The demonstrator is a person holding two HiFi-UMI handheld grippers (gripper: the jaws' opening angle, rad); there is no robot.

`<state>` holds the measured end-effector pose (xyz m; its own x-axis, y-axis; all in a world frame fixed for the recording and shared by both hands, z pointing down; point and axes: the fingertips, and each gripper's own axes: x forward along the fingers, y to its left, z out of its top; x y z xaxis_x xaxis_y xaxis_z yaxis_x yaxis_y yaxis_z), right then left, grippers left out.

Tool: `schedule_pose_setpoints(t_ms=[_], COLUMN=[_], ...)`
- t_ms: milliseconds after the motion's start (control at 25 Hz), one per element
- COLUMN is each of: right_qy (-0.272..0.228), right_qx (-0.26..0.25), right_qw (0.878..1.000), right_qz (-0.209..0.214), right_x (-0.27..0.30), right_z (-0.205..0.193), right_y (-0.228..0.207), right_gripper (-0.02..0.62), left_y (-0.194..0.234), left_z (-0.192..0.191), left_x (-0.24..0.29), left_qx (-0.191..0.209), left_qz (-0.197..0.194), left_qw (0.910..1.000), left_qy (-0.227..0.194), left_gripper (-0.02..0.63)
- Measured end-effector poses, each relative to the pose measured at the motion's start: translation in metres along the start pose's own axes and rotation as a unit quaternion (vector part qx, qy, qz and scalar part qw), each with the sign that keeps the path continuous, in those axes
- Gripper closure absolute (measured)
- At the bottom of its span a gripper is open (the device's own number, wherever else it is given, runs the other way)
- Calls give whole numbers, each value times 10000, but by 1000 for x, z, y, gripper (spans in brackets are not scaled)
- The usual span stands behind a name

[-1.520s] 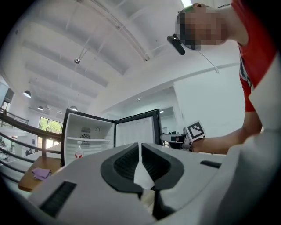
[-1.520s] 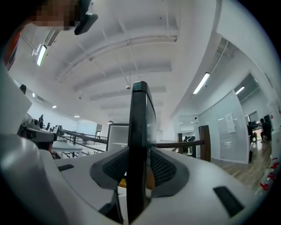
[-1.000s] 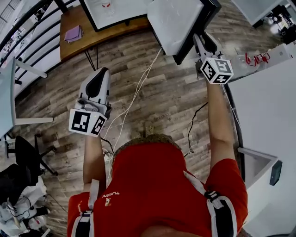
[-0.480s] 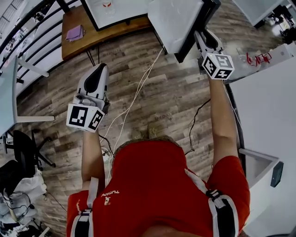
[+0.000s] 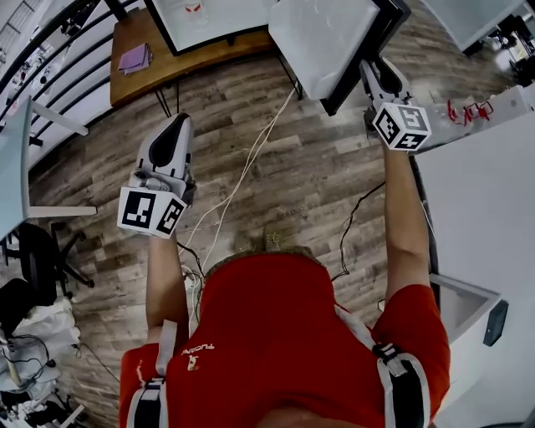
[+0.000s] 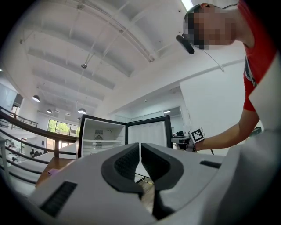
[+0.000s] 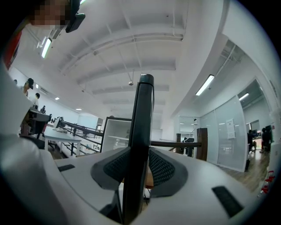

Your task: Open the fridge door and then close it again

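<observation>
The fridge (image 5: 209,21) stands at the top of the head view with its white inside showing. Its door (image 5: 322,42) hangs open, white inner face up, black edge (image 5: 368,50) toward my right gripper (image 5: 374,68). In the right gripper view that black door edge (image 7: 139,132) runs upright between the pads, and the right gripper (image 7: 141,151) is shut on it. My left gripper (image 5: 175,134) hovers over the wood floor to the left, away from the fridge. Seen in the left gripper view, the left gripper (image 6: 140,151) is shut with nothing in it, facing the open fridge (image 6: 101,138) and door (image 6: 147,134).
White cables (image 5: 242,175) trail across the wood floor. The fridge stands on a wooden table (image 5: 138,75) with a purple item (image 5: 134,60) on it. A white desk (image 5: 12,167) and black chair (image 5: 42,267) are at the left, a white cabinet (image 5: 476,192) at the right.
My right gripper has shifted to the right with the door edge in it, and the door has swung with it. The left gripper has barely moved.
</observation>
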<state>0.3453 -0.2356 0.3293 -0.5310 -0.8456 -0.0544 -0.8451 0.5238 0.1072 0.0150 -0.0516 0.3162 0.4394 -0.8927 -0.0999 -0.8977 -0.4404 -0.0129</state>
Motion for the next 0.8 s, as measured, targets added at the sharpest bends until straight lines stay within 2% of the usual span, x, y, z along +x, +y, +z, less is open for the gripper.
schedule_pose_setpoints(t_ms=[400,800], right_qy=[-65,-280], right_qx=[-81,-57], right_qw=[9995,9974], right_qz=[298,664], right_x=[4,16], right_z=[4,8], right_y=[25,72], right_gripper=[451,440], left_y=[-5,-18], left_z=[0,1], left_x=[12,21], left_qx=[38,98], left_qz=[109,374], left_qw=[9999,9992], left_qy=[-3,-76], left_gripper=[586,586])
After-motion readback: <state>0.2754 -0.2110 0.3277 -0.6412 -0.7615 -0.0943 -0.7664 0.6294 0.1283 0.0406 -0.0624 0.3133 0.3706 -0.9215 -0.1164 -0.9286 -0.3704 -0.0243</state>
